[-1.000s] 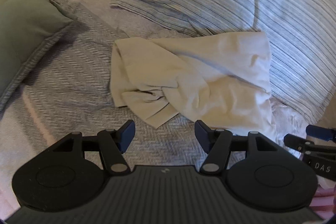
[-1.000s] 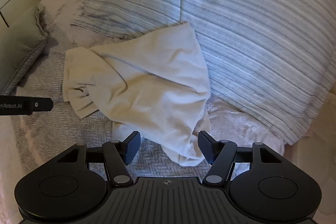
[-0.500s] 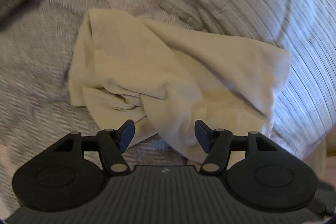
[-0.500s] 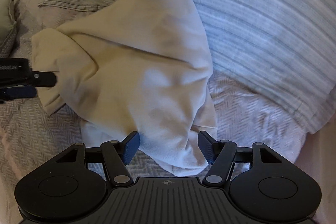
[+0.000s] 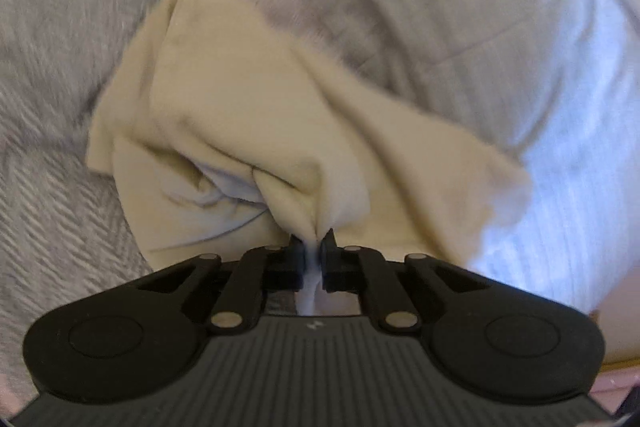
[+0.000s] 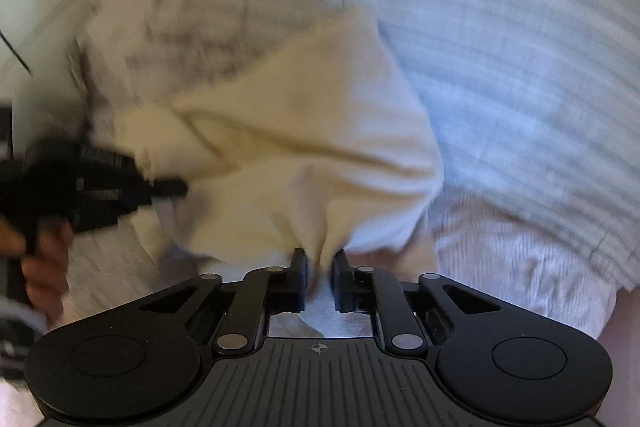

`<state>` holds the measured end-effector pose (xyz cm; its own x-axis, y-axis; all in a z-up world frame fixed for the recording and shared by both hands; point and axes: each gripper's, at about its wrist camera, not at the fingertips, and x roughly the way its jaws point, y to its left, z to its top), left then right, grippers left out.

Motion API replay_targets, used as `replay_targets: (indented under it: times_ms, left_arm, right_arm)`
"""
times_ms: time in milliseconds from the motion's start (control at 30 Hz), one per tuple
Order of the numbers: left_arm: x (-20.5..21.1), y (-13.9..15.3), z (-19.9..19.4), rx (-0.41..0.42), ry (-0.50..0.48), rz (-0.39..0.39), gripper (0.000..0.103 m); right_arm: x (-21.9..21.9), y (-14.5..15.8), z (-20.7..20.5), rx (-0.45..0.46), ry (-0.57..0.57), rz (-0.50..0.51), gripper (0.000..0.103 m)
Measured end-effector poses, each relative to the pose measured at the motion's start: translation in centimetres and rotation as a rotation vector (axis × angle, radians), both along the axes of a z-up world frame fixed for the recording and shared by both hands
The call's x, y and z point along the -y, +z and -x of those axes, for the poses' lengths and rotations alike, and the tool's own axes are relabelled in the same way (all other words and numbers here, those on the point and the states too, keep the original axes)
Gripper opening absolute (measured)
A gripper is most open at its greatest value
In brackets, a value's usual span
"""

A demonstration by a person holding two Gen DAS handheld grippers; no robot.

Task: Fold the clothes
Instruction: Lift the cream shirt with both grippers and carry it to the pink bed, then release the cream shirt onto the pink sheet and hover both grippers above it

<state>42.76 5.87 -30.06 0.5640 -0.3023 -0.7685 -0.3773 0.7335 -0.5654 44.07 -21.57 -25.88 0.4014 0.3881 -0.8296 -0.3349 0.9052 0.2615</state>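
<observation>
We are only at the start of folding. The cream cloth (image 5: 256,131) lies in a crumpled heap on the grey bedspread (image 5: 52,195), with its far side up against the striped duvet (image 6: 520,75). We cannot tell what kind of garment it is, because it is bunched up and the pictures are blurry.

Our left gripper (image 5: 312,247) has its two fingers squeezed almost together, and a pinch of the cream cloth is caught between them. Our right gripper (image 6: 319,261) is pulled in narrow too, with a fold of the same cloth between its fingers. In the right wrist view we can also see the left gripper off to the side, at the cloth's edge, with the hand (image 6: 38,263) that holds it.

So the grabbing part looks done: we have the cloth in two places. Nothing is folded yet. The cloth is not flat, and no neat edge shows. We think what is left is nearly everything: lift it and spread it out flat on the bedspread, find its corners, and then fold it over.
</observation>
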Motion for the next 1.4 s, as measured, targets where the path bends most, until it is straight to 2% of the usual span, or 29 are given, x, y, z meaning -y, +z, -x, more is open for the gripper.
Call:
replay_targets:
  times_ms: [133, 233, 400, 600, 833, 867, 933, 967, 1033, 1067, 1200, 1267, 1400]
  left_arm:
    - [-1.8, 7.7, 4.0, 0.146, 0.030, -0.075, 0.004]
    - [-3.3, 13.6, 8.0, 0.240, 0.088, -0.140, 0.004]
    - [-6.1, 21.7, 18.9, 0.364, 0.235, -0.236, 0.003]
    - [-9.0, 30.1, 36.1, 0.477, 0.387, -0.402, 0.004]
    - [-10.7, 38.3, 53.6, 0.529, 0.541, -0.592, 0.004]
    - [-11.1, 38.5, 55.5, 0.501, 0.560, -0.599, 0.005]
    - [-12.8, 38.6, 59.1, 0.410, 0.602, -0.599, 0.010]
    - [-13.7, 38.1, 60.9, 0.338, 0.635, -0.588, 0.010]
    - [-14.9, 35.7, 64.0, 0.183, 0.705, -0.579, 0.016]
    - [-15.1, 34.2, 65.8, 0.109, 0.736, -0.580, 0.016]
    - [-14.2, 28.5, 72.7, -0.091, 0.843, -0.522, 0.016]
    - [-12.7, 26.1, 75.6, -0.159, 0.884, -0.476, 0.016]
    - [-8.5, 23.5, 78.4, -0.254, 0.901, -0.445, 0.016]
  right_arm:
    - [-0.2, 5.6, -0.4, 0.078, 0.039, -0.154, 0.007]
    - [-1.9, 10.6, 0.3, 0.151, 0.115, -0.282, 0.006]
    - [-6.2, 18.5, 4.9, 0.267, 0.302, -0.458, 0.006]
    - [-11.5, 25.0, 14.3, 0.324, 0.531, -0.639, 0.006]
    - [-18.9, 30.1, 27.4, 0.305, 0.752, -0.802, 0.006]
    - [-20.5, 30.4, 29.5, 0.288, 0.796, -0.814, 0.006]
    - [-23.6, 30.4, 33.0, 0.225, 0.856, -0.760, 0.008]
    - [-25.2, 30.3, 34.7, 0.192, 0.885, -0.729, 0.012]
    - [-28.4, 29.0, 38.2, 0.117, 0.910, -0.608, 0.049]
    - [-29.2, 28.0, 39.9, 0.105, 0.905, -0.572, 0.055]
    - [-30.1, 24.6, 45.0, 0.057, 0.956, -0.455, 0.057]
    - [-29.4, 23.0, 46.4, 0.043, 0.994, -0.386, 0.057]
    - [-26.8, 20.1, 50.5, 0.118, 1.080, -0.169, 0.057]
